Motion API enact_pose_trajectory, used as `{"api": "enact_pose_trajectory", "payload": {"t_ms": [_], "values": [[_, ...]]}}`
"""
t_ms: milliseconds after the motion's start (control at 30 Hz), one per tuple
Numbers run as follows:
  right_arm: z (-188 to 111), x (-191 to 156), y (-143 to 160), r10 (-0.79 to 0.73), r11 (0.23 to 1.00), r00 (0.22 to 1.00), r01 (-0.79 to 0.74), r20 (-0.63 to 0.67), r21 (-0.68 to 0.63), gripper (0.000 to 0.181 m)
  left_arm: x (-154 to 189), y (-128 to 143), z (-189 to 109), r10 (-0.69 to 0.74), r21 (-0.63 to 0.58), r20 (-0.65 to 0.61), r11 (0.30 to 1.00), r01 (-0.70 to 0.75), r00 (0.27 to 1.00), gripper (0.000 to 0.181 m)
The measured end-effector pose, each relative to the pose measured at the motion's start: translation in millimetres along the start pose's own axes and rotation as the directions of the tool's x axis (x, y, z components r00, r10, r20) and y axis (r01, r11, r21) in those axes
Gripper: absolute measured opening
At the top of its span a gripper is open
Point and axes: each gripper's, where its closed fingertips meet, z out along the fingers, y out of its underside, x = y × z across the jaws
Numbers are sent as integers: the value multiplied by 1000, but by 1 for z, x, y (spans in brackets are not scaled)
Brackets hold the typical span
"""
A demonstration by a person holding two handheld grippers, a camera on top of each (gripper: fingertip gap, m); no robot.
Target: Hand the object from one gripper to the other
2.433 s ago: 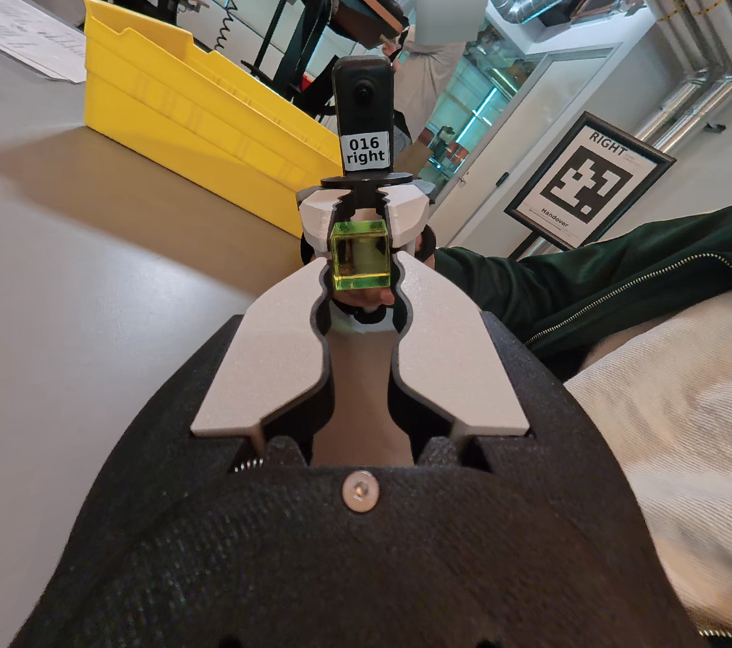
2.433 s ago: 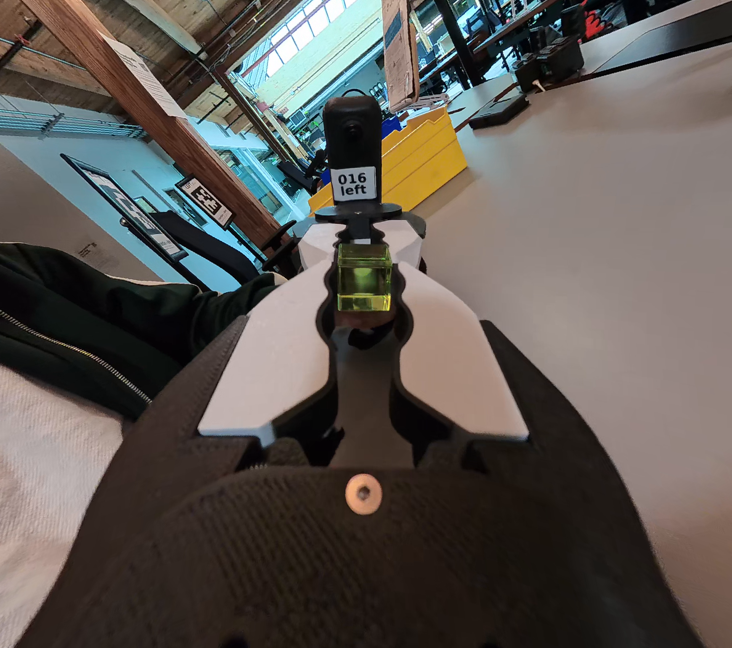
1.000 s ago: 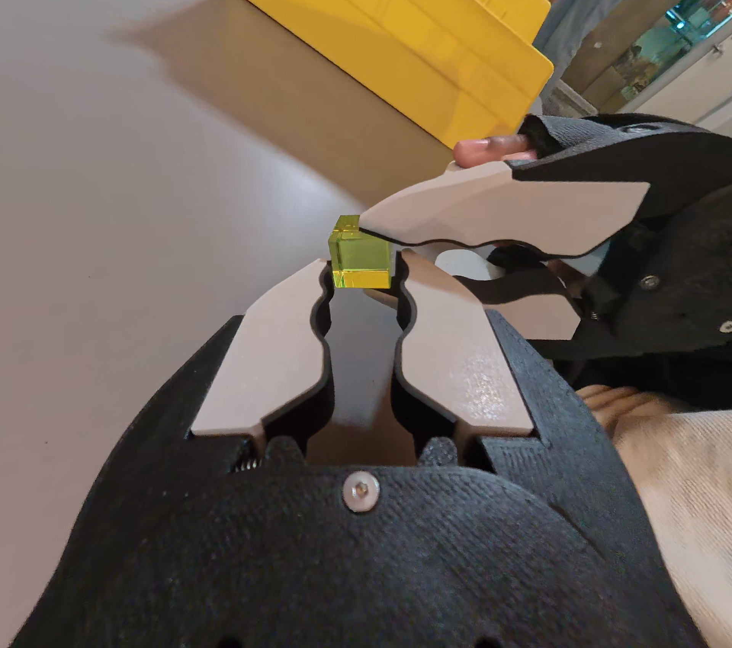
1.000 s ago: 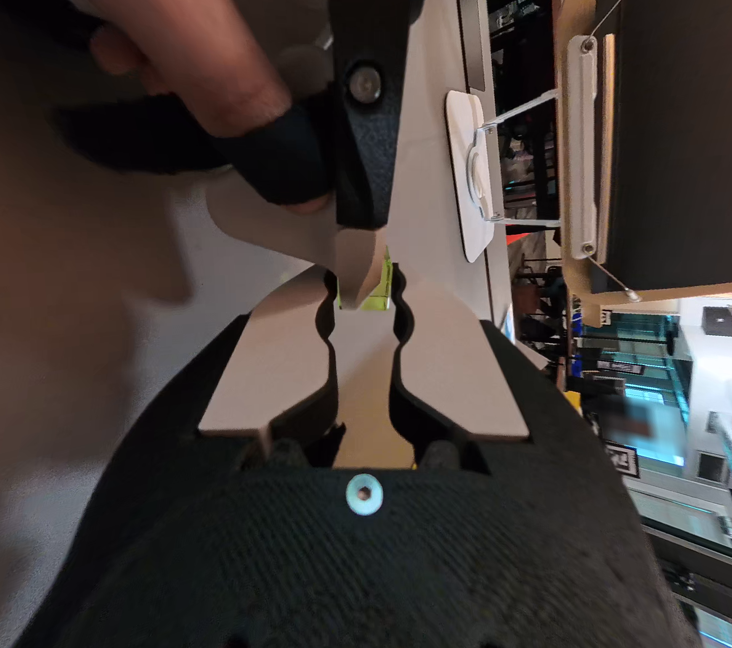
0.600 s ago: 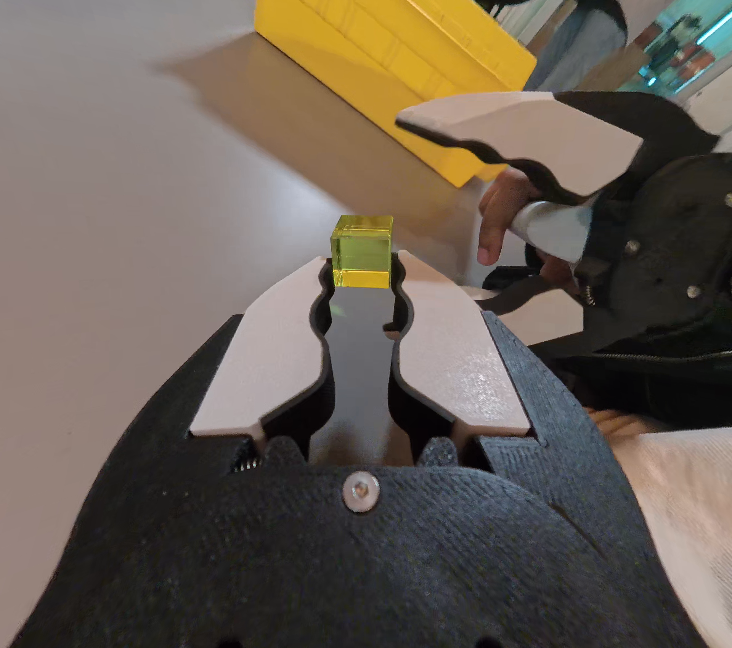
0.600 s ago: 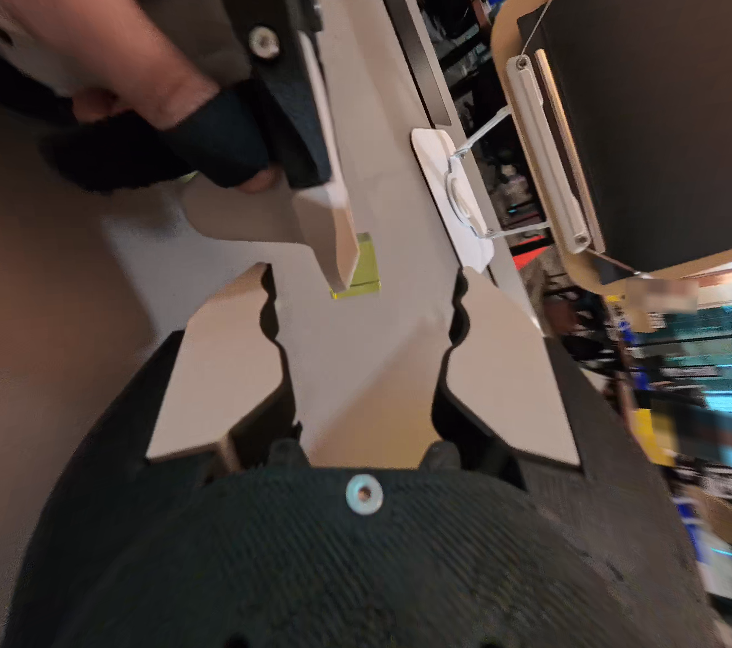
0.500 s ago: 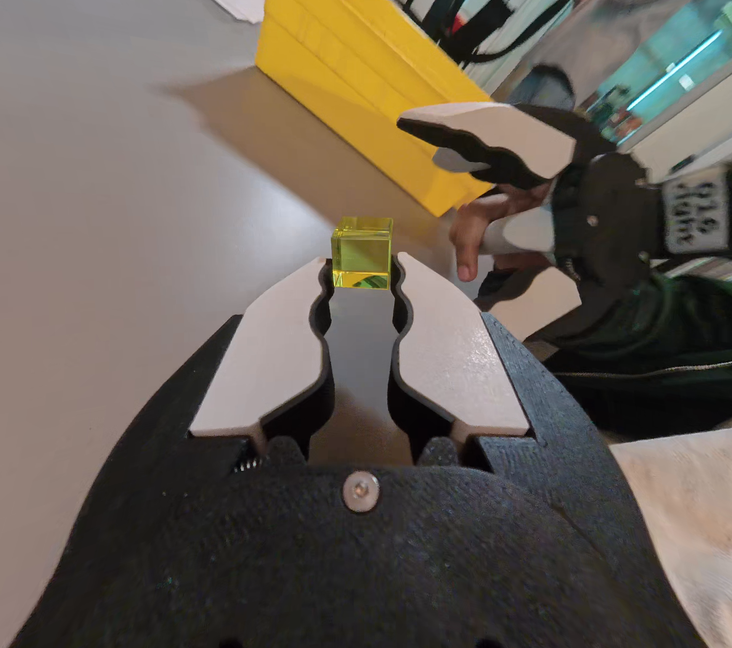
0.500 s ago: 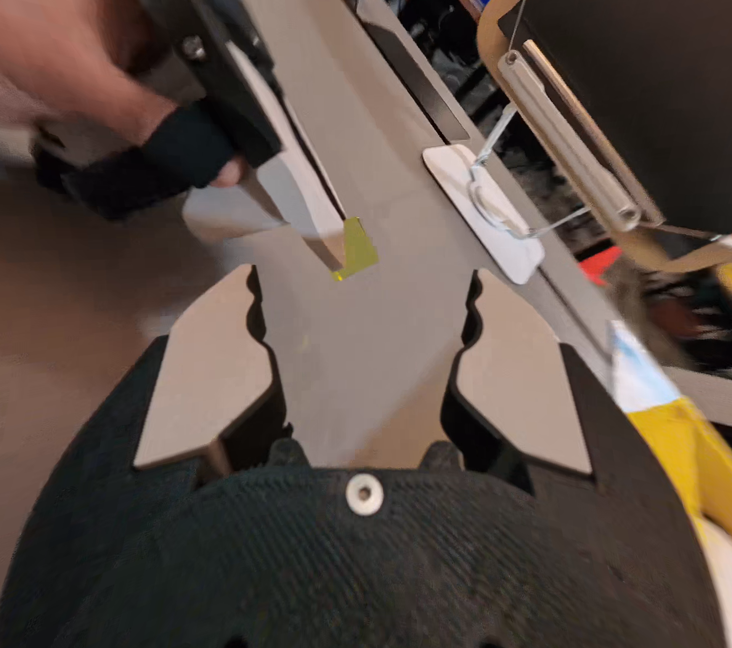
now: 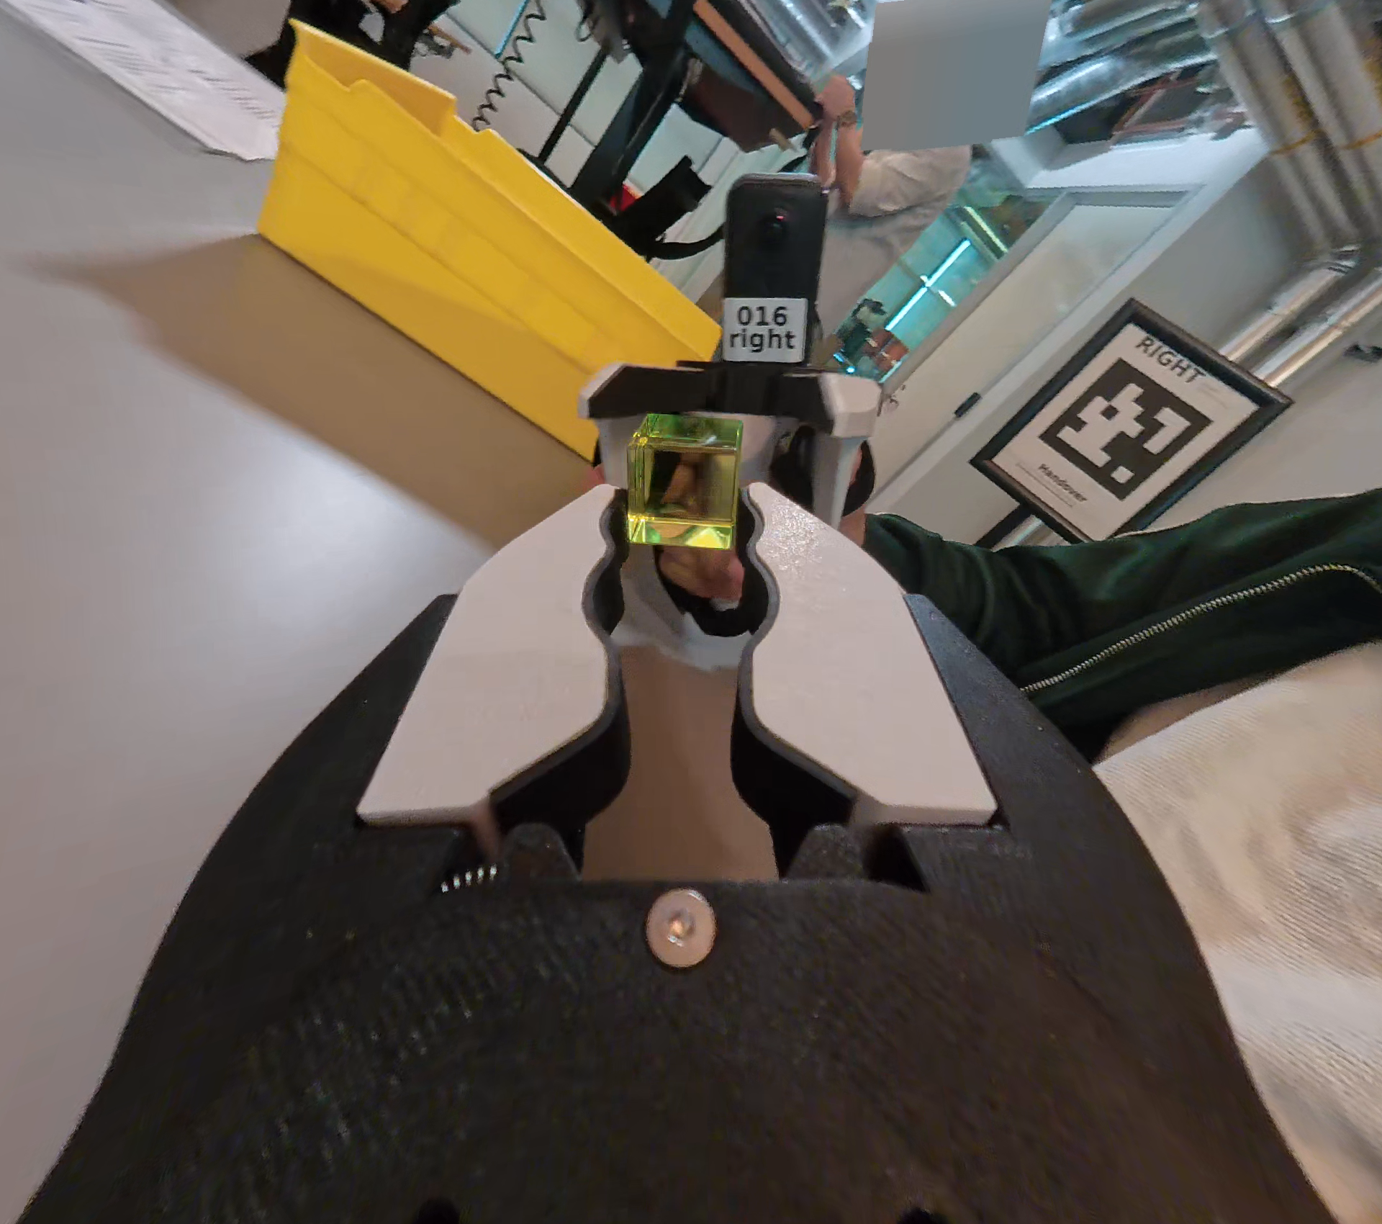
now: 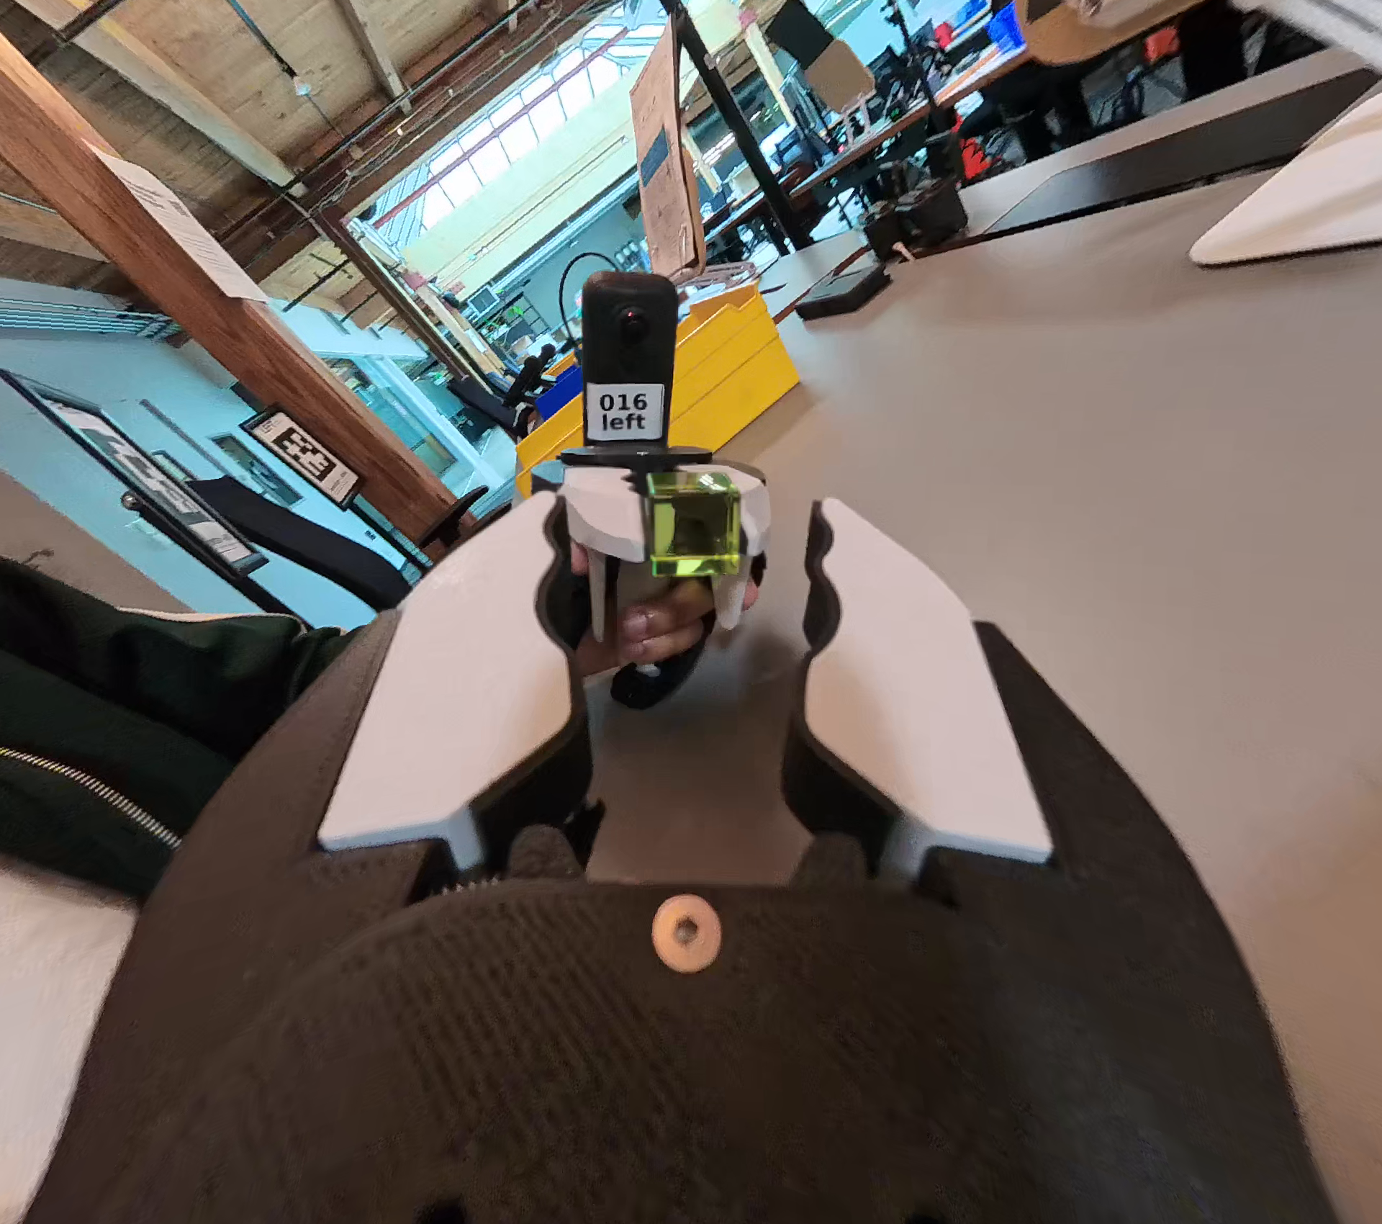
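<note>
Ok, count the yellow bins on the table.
1 visible as a stack: the yellow bins sit nested on the table behind the green cube; the exact number of nested bins is unclear.

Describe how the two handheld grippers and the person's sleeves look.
Both the left gripper and the right gripper have a black textured body, two pale grey fingers with wavy inner edges, and a silver screw. Each carries an upright black camera with a white label. The sleeve is dark green, zipped.
</note>
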Motion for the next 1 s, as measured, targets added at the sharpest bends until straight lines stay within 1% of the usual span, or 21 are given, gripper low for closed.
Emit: {"api": "enact_pose_trajectory", "payload": {"t_ms": [133,267,500,567,800,1000], "values": [[6,-7,9,70,997,996,-68,59,-30,55,7,4,6,-8,-12,-31,1000,8,999,28],[6,-10,11,88,996,992,-85,94,-41,39,7,7,9,-2,-30,-15,1000,2,1000,28],[7,-9,15,92,994,992,-87,92,-64,34,9,10,11,9,-43,-5,999,-9,1000,28],[6,-8,15,82,995,993,-77,82,-64,27,11,9,12,16,-44,-10,999,-17,1000,28],[7,-8,15,75,995,994,-70,79,-65,27,12,9,12,7,-32,-14,999,-8,1000,28],[6,-10,14,66,996,994,-61,87,-65,27,14,9,12,54,-34,-18,998,-54,998,28]]}}
